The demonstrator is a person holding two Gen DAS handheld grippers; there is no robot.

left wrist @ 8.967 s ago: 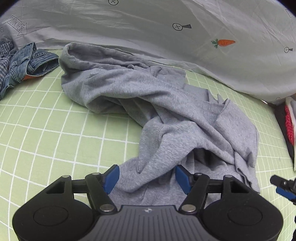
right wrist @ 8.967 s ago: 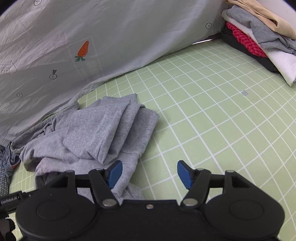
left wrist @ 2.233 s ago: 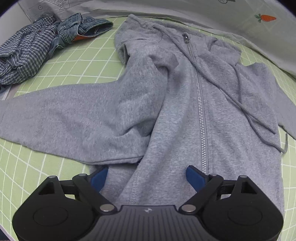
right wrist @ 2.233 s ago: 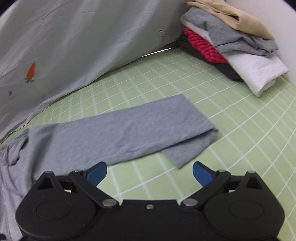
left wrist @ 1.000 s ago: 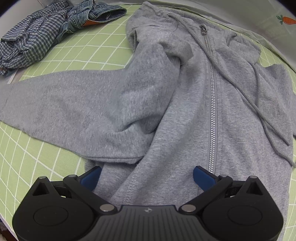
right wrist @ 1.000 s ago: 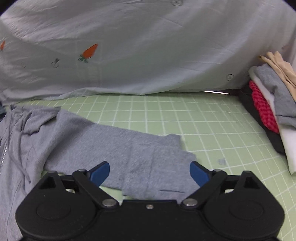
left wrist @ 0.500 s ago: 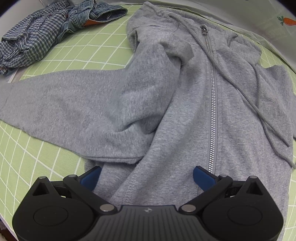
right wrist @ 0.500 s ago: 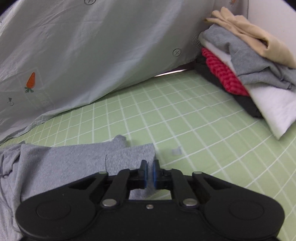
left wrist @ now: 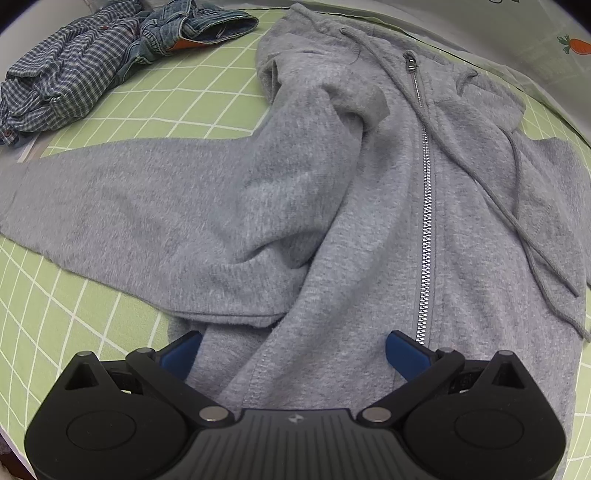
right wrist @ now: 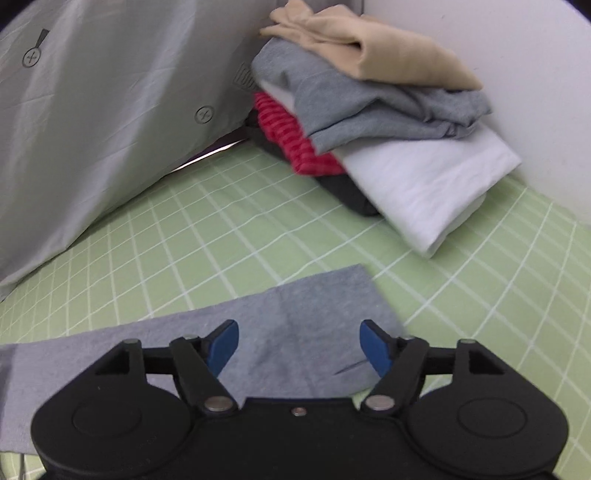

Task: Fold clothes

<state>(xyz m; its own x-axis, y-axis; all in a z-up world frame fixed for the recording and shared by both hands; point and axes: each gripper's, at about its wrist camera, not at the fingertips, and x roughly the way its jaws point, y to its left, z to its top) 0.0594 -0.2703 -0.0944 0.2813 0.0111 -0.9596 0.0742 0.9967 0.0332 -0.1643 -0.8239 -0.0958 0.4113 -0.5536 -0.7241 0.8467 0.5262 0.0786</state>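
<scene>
A grey zip hoodie (left wrist: 369, 206) lies front up on the green grid mat (left wrist: 55, 314), its zipper (left wrist: 426, 229) running up the middle. One sleeve (left wrist: 122, 206) stretches to the left. My left gripper (left wrist: 293, 350) is open and empty, just above the hoodie's bottom hem. In the right wrist view the other sleeve (right wrist: 280, 332) lies flat on the mat, cuff end to the right. My right gripper (right wrist: 299, 347) is open and empty, right over that sleeve's end.
A checked shirt (left wrist: 62, 74) and jeans (left wrist: 199, 26) lie crumpled at the mat's far left. A stack of folded clothes (right wrist: 373, 122) stands at the far right by a white wall. A grey printed sheet (right wrist: 110, 110) hangs along the back.
My right gripper was shut on the sleeve's end half a second ago; it has let go, and the sleeve now lies flat and straight. The left gripper has barely moved.
</scene>
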